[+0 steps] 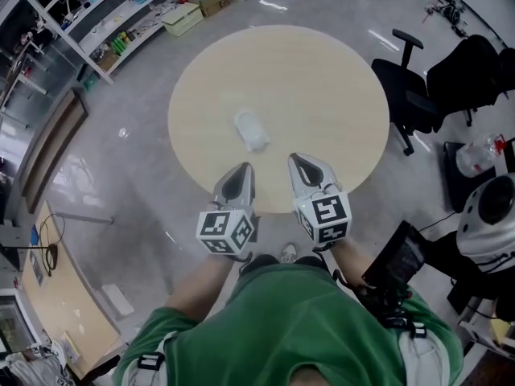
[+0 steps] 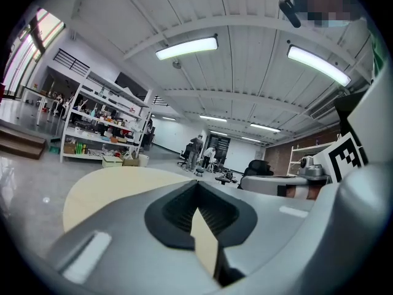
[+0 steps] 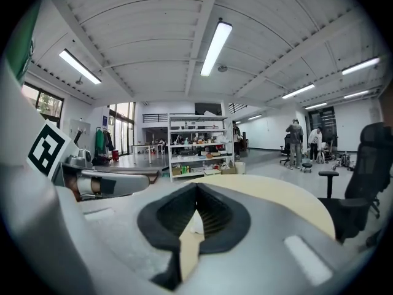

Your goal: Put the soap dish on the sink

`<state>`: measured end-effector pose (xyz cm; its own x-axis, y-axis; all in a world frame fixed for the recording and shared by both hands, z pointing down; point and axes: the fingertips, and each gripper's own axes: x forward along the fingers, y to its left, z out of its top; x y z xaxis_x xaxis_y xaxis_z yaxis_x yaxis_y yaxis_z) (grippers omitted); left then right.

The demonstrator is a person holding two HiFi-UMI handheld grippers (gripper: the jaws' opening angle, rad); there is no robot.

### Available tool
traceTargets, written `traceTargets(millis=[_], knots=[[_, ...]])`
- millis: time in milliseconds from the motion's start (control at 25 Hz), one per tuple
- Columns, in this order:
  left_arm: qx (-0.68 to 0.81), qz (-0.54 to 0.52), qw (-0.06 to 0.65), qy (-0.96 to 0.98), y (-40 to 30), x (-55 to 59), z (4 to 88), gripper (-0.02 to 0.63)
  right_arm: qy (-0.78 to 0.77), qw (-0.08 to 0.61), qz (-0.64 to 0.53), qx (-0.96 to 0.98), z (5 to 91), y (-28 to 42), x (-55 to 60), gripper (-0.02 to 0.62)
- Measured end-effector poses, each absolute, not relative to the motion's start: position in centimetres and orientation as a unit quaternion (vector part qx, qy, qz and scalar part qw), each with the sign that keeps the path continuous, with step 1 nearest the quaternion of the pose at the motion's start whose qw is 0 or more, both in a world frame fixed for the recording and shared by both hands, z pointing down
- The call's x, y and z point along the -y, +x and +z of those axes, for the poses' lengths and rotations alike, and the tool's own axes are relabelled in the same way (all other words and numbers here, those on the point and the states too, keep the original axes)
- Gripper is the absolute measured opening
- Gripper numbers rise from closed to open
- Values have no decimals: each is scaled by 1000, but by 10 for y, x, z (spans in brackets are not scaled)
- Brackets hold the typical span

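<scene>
A soap dish (image 1: pixel 251 129), pale and half clear, is lying near the middle of a round table (image 1: pixel 338 71) and is touching nothing else. The left gripper (image 1: pixel 243 170) and the right gripper (image 1: pixel 297 161) are being held side by side over the near edge of the table. Both are pointed toward the dish and both are apart from it. The jaws of the left gripper are being pressed together, tip on tip, with nothing between them. The jaws of the right gripper are also being pressed together at the tips. Through the narrow gap behind them a white piece of the dish is being shown on the tabletop beyond, not gripped. A chair (image 1: pixel 406 95) is standing just right of the table, and shelves (image 1: pixel 121 22) are standing well apart at the far left.
</scene>
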<state>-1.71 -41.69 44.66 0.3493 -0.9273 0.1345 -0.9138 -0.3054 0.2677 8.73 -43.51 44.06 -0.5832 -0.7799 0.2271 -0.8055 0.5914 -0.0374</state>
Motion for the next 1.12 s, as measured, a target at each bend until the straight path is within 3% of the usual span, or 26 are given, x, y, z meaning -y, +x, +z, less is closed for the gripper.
traceTargets(millis=[1120], knots=[[528, -51, 132, 837, -44, 325, 418, 6, 479, 92, 49, 872, 411, 53, 325, 3]])
